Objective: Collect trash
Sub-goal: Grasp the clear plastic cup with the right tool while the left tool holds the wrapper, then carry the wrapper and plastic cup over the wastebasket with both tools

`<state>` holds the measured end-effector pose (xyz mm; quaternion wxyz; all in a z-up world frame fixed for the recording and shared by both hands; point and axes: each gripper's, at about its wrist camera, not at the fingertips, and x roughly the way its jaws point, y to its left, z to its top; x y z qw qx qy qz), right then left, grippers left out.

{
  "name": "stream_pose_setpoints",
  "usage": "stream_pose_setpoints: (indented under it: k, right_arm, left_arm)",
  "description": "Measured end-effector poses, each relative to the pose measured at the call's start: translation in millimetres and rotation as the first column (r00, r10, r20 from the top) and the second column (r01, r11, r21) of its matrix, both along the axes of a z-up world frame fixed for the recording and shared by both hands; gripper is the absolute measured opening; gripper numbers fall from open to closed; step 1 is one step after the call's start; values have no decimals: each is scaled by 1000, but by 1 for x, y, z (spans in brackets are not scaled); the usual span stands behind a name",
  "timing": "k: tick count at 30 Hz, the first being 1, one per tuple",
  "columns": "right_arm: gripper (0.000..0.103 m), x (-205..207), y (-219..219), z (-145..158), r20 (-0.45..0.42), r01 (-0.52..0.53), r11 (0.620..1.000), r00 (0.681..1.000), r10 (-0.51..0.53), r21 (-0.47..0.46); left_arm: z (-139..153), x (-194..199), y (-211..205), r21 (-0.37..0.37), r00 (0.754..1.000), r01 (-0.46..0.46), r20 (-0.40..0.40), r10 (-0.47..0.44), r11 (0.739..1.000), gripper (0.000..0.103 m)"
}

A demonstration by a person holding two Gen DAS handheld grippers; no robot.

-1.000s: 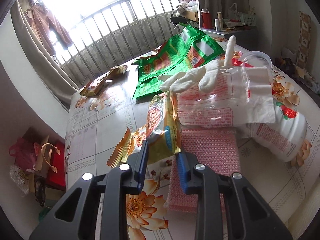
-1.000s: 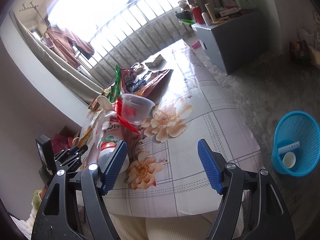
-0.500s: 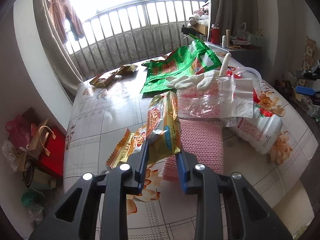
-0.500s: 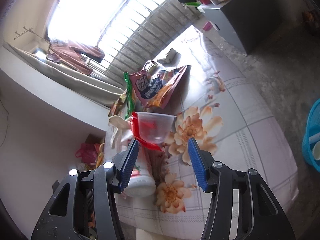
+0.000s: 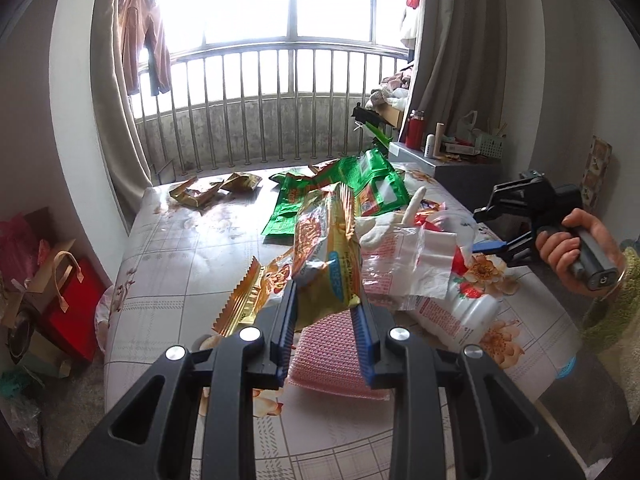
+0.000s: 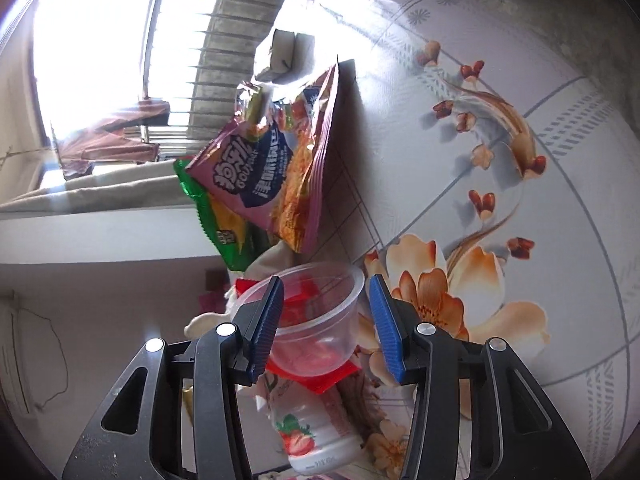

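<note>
My left gripper (image 5: pixel 325 300) is shut on an orange snack wrapper (image 5: pixel 326 246) and holds it raised above the floral table (image 5: pixel 180 256). My right gripper (image 6: pixel 326 300) is open, its fingers on either side of a clear plastic cup (image 6: pixel 316 316) that sits on a red wrapper (image 6: pixel 320 380). The right gripper also shows in the left wrist view (image 5: pixel 490 246), beside the trash pile. A strawberry bottle (image 5: pixel 460 316) lies on the table, also visible in the right wrist view (image 6: pixel 312 440). A clear plastic bag (image 5: pixel 404 268) and a white glove (image 5: pixel 384 224) lie over it.
A pink mesh pad (image 5: pixel 336 360), a gold wrapper (image 5: pixel 248 300), green bags (image 5: pixel 352 192) and gold packets (image 5: pixel 212 190) lie on the table. A pink snack bag (image 6: pixel 276 172) and a small box (image 6: pixel 288 52) lie further off. Bags (image 5: pixel 60 280) crowd the floor at left.
My left gripper has lifted the orange wrapper up and back from the table. My right gripper has rolled sideways, narrowed and moved in around the clear cup.
</note>
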<state>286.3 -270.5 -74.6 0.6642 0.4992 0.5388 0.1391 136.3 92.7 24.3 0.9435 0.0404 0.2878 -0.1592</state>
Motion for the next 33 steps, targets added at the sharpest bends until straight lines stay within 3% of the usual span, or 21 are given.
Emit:
stream_pose_setpoints:
  k: [4,9,12,25,33]
  right_arm:
    - [34,0,11,-14,-52,-41,999,998,42,29]
    - [14,-19,13,-22,-58,-55,997,997,58,62]
    - [7,-31,12,-25,-57,-59,994,996,64,89]
    - [1,-87,-34,20,108,51,998,993,-48,-26]
    - [1,-152,-85,17,159,149,988,976,-152,31]
  left_arm:
    - [3,-3,-5,-30,1000,24,9,-24,999,26]
    - [5,-5,-10,-41,999,45,22,-44,998,25]
    - [5,-5,-10,-45,998,51,23,-50,998,25]
    - [19,-18,-16,-59,996,70,60,-67,996,25]
    - [33,-26,-54,-90,982,185,62,-180,979,25]
